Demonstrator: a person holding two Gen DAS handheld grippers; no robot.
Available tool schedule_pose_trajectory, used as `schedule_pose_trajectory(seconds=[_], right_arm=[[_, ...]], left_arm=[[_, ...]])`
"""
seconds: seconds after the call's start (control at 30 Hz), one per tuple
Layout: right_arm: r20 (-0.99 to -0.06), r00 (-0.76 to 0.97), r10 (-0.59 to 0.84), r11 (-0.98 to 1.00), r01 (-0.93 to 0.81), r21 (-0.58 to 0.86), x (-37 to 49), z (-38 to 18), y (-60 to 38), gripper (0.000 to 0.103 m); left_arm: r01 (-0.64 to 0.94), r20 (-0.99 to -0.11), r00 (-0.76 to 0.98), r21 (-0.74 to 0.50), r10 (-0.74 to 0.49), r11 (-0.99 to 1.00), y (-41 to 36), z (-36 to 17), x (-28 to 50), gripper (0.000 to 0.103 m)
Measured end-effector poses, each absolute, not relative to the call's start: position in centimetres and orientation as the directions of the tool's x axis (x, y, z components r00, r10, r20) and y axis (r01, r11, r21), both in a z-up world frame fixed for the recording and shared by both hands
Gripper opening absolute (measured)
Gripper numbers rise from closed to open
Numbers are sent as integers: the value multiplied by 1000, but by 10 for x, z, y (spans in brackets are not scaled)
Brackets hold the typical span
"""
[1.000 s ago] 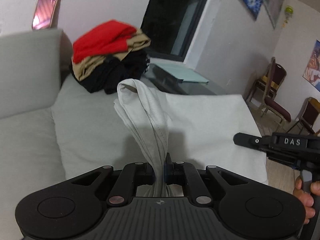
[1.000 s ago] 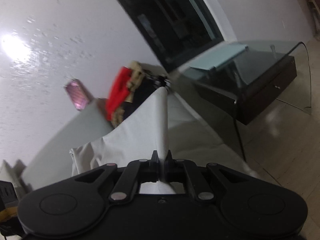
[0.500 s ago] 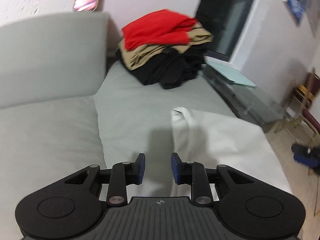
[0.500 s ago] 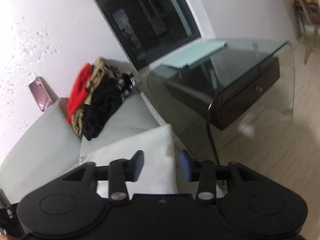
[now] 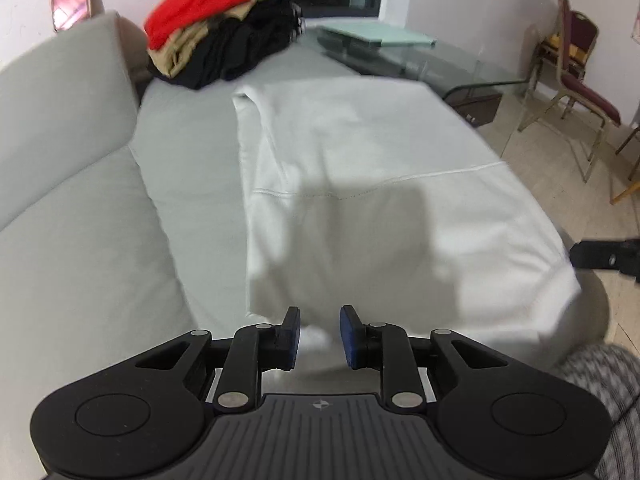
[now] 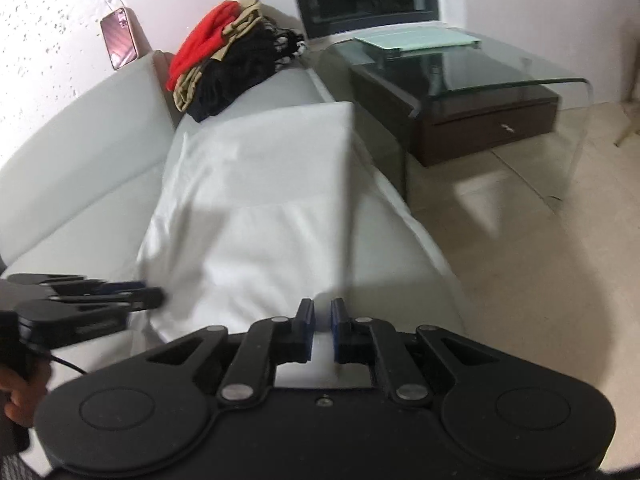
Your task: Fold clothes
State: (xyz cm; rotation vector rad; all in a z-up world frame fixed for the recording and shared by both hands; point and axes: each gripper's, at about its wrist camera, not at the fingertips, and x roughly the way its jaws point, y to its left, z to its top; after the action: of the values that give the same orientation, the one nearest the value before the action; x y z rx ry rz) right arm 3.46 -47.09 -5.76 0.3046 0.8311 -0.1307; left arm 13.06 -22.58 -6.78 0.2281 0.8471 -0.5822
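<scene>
Left wrist view: the left claw (image 5: 319, 334) hangs low over the near edge of the one white garment (image 5: 380, 200), its blue-padded fingers spread and holding nothing. The garment lies folded flat on the grey sofa (image 5: 80, 220), a stitched hem running across it. One pile of clothes (image 5: 224, 24), red on tan on black, sits at the far end. The right claw's tip (image 5: 600, 256) shows at the right edge.

Right wrist view: the right claw (image 6: 322, 330) hovers at the garment's (image 6: 260, 208) near right corner, fingers slightly parted, empty. The left claw (image 6: 120, 300) points in from the left. One glass table (image 6: 460, 68) stands beside the sofa (image 6: 80, 152).
</scene>
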Motion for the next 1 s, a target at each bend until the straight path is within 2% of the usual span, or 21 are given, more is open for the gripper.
schedule_pose_trajectory(seconds=[0.1, 0.27, 0.33, 0.37, 0.4, 0.5, 0.57, 0.6, 0.63, 0.67, 0.7, 0.73, 0.8, 0.87, 0.97, 1.0], right_arm=[[-694, 719, 26, 944, 210, 253, 34, -44, -469, 11], [-629, 772, 97, 930, 154, 333, 81, -42, -460, 11], [-610, 775, 165, 891, 148, 429, 108, -52, -464, 12], [-593, 779, 204, 862, 144, 486, 120, -59, -468, 12], [-573, 782, 246, 827, 139, 545, 131, -66, -473, 12], [-498, 782, 374, 712, 102, 694, 160, -88, -483, 12], [-470, 769, 434, 650, 95, 754, 179, -104, -488, 12], [-471, 773, 425, 631, 120, 766, 186, -111, -494, 11], [-474, 792, 384, 622, 157, 767, 189, -117, -501, 5], [-479, 814, 327, 613, 203, 764, 187, -121, -510, 4], [-487, 839, 244, 603, 262, 754, 178, -118, -520, 4], [-493, 855, 158, 587, 320, 743, 169, -116, -530, 8], [-499, 867, 13, 552, 410, 726, 151, -110, -547, 8], [-483, 875, 1, 564, 399, 723, 129, -97, -552, 8], [-476, 874, 94, 636, 315, 704, 100, -81, -535, 11], [-497, 858, 133, 668, 293, 684, 92, -78, -525, 13]], left_arm=[[575, -699, 571, -34, -431, 817, -223, -50, 128, 23], [556, -637, 650, 26, -415, 831, -241, -44, 151, 23], [551, -621, 663, 28, -417, 834, -245, -48, 166, 16], [552, -610, 668, 23, -426, 833, -246, -50, 173, 8], [564, -599, 664, 9, -448, 826, -248, -51, 181, 7], [596, -599, 616, -71, -512, 800, -258, -59, 208, 7], [566, -636, 600, -92, -486, 819, -266, -71, 227, 9], [537, -657, 604, -84, -452, 839, -269, -78, 236, 10], [494, -670, 623, -62, -403, 867, -269, -83, 243, 10], [453, -674, 644, -47, -363, 890, -264, -86, 248, 14], [427, -667, 661, -41, -343, 903, -256, -86, 249, 12], [408, -660, 675, -37, -329, 912, -249, -85, 249, 12], [468, -645, 655, -62, -393, 882, -242, -76, 235, 10], [526, -628, 632, -84, -455, 846, -235, -68, 220, 10], [609, -599, 588, -116, -544, 785, -224, -56, 199, 10], [636, -591, 569, -124, -571, 762, -221, -53, 192, 14]])
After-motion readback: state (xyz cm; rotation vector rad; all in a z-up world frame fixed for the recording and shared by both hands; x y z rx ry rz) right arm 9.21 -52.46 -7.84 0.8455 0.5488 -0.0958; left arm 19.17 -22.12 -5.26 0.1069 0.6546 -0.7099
